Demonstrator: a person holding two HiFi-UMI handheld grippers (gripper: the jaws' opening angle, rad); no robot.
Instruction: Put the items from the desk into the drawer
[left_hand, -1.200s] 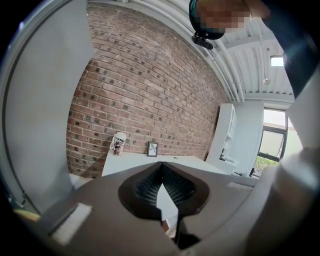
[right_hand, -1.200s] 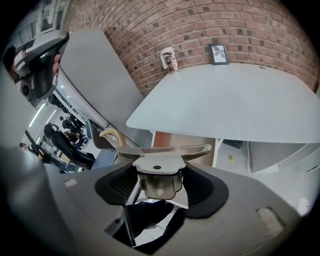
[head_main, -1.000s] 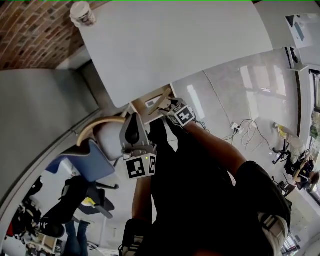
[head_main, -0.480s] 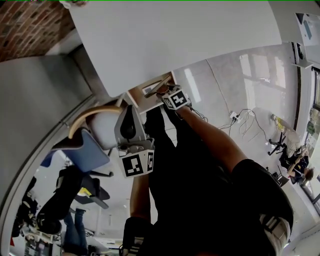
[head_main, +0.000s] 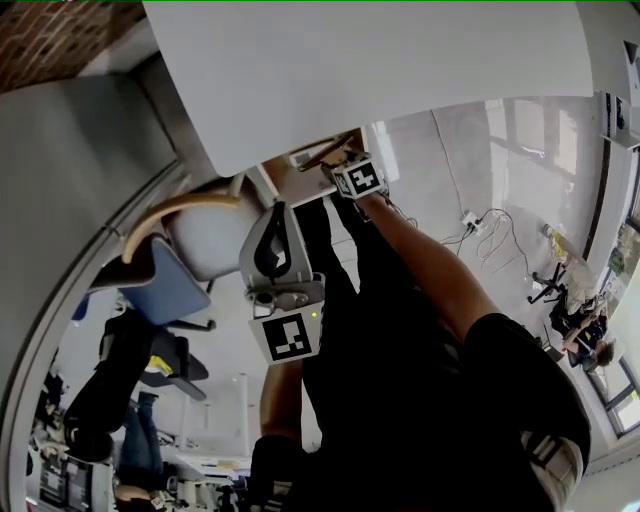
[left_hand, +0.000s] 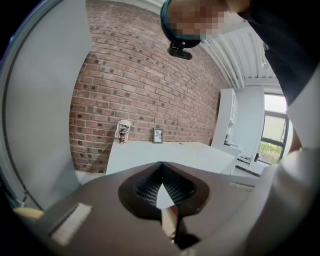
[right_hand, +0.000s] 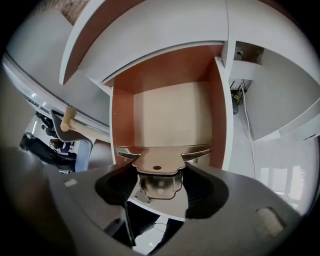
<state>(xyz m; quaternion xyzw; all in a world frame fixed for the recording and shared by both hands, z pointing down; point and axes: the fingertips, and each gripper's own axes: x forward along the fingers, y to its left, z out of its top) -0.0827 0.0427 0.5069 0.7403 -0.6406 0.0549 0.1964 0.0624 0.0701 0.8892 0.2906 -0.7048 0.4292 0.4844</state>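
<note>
In the right gripper view, my right gripper (right_hand: 159, 189) is shut on a brass-coloured metal clip (right_hand: 161, 159), holding it at the front of the open drawer (right_hand: 170, 115). The drawer has a pale wooden bottom and reddish side walls, and no item shows inside it. In the head view the right gripper (head_main: 345, 168) reaches under the edge of the white desk (head_main: 370, 70), where the drawer (head_main: 305, 160) sticks out. My left gripper (head_main: 278, 215) hangs lower and to the left, shut with nothing in it. The left gripper (left_hand: 162, 166) points across the desk (left_hand: 170, 154).
A paper cup (left_hand: 123, 132) and a small picture frame (left_hand: 157, 135) stand at the desk's far edge against the brick wall (left_hand: 145, 80). A chair (head_main: 165, 285) with a curved wooden back stands left of the drawer. Cables (head_main: 470, 220) lie on the floor at right.
The right gripper has carried the clip up to the drawer under the desk edge. The head view has shifted, so the cup has left it. The left gripper stays shut.
</note>
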